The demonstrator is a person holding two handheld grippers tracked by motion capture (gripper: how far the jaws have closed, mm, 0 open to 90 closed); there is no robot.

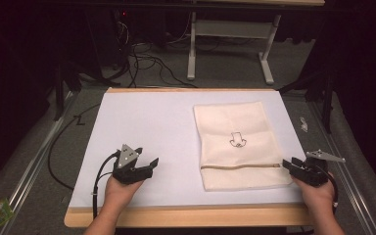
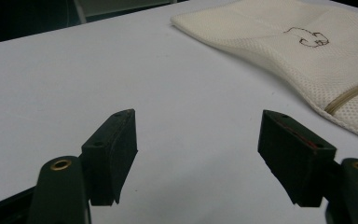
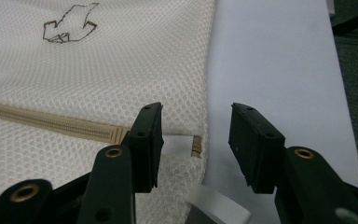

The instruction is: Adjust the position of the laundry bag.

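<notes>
Right gripper (image 3: 196, 144) fingers released around the bag's (image 1: 235, 142) zipper (image 3: 46, 122) end; closing off-line could pinch mesh instead. Left gripper (image 1: 144, 164) released, away from the bag.

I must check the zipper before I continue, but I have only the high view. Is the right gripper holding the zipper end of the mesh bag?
Observer: No. In the right gripper view the right gripper stands open, and the zipper end lies between the jaws, unpinched.
Operator: Is the left gripper holding something?
Observer: No. The left gripper is open over the bare white mat.
Operator: Is the zipper closed?
Observer: Up close, the tan zipper looks closed up to its end on the mesh bag.
</notes>
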